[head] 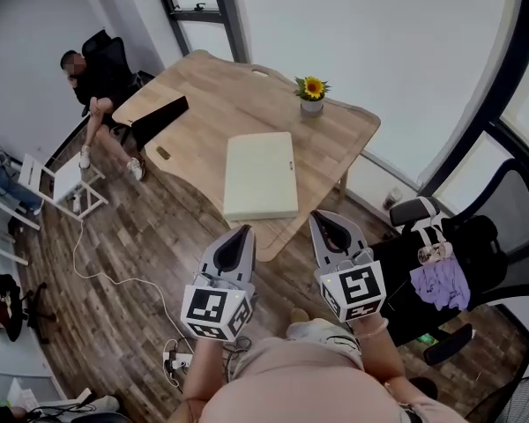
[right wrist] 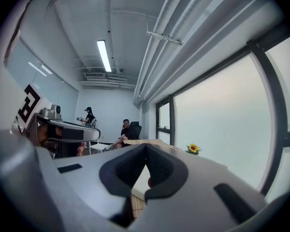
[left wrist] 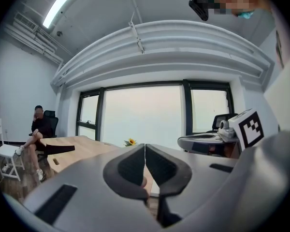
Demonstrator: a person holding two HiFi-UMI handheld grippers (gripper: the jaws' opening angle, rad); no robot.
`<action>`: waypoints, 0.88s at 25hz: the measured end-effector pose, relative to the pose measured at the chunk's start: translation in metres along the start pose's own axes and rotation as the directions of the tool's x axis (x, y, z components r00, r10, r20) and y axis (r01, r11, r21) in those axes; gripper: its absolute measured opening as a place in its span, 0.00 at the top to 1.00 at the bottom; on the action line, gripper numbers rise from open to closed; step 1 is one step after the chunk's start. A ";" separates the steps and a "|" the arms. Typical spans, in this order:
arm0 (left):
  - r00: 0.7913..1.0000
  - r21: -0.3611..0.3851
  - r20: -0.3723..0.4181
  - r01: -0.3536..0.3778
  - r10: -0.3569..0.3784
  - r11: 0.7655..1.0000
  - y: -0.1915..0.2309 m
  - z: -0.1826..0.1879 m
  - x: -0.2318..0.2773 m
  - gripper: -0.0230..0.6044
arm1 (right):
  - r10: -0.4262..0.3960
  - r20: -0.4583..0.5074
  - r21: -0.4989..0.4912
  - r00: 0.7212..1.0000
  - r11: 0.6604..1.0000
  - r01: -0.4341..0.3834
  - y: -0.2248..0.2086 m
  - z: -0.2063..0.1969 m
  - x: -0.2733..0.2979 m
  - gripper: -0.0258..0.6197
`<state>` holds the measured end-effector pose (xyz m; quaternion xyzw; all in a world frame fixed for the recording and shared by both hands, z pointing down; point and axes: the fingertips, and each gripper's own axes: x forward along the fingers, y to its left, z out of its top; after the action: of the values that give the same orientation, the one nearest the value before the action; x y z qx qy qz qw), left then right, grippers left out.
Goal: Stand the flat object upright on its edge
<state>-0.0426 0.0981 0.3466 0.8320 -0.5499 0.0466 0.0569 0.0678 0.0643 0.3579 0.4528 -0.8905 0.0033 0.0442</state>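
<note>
A flat cream-coloured box (head: 261, 175) lies face down on the wooden table (head: 203, 113), near its front edge. My left gripper (head: 239, 233) hovers just short of that edge, below the box's left corner, jaws shut and empty. My right gripper (head: 327, 223) is beside it, off the box's lower right corner, also shut with nothing between the pads. In the left gripper view the left gripper (left wrist: 145, 146) points level over the table toward the windows. In the right gripper view the right gripper (right wrist: 146, 147) does the same; the box is mostly hidden behind the jaws.
A small sunflower pot (head: 312, 93) stands at the table's far right, and a black wedge-shaped object (head: 161, 117) lies at its left end. A person sits in a chair (head: 95, 82) at far left. A black office chair (head: 463, 267) with purple cloth is at right. Cables cross the floor (head: 115, 280).
</note>
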 end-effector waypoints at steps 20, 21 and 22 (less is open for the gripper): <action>0.996 -0.040 -0.070 -0.051 0.048 0.998 0.085 -0.014 0.057 0.94 | 0.012 -0.057 -0.072 0.998 0.997 -0.016 -0.020 -0.014 0.100 0.96; 0.996 -0.039 -0.073 -0.048 0.045 0.998 0.090 -0.014 0.062 0.94 | 0.008 -0.059 -0.070 0.998 0.997 -0.012 -0.021 -0.015 0.105 0.96; 0.996 -0.038 -0.076 -0.044 0.041 0.998 0.094 -0.015 0.067 0.94 | 0.000 -0.061 -0.068 0.998 0.998 -0.004 -0.024 -0.016 0.111 0.96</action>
<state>-0.1033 0.0029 0.3746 0.8165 -0.5657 0.0680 0.0930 0.0233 -0.0384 0.3816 0.4497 -0.8889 -0.0131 0.0867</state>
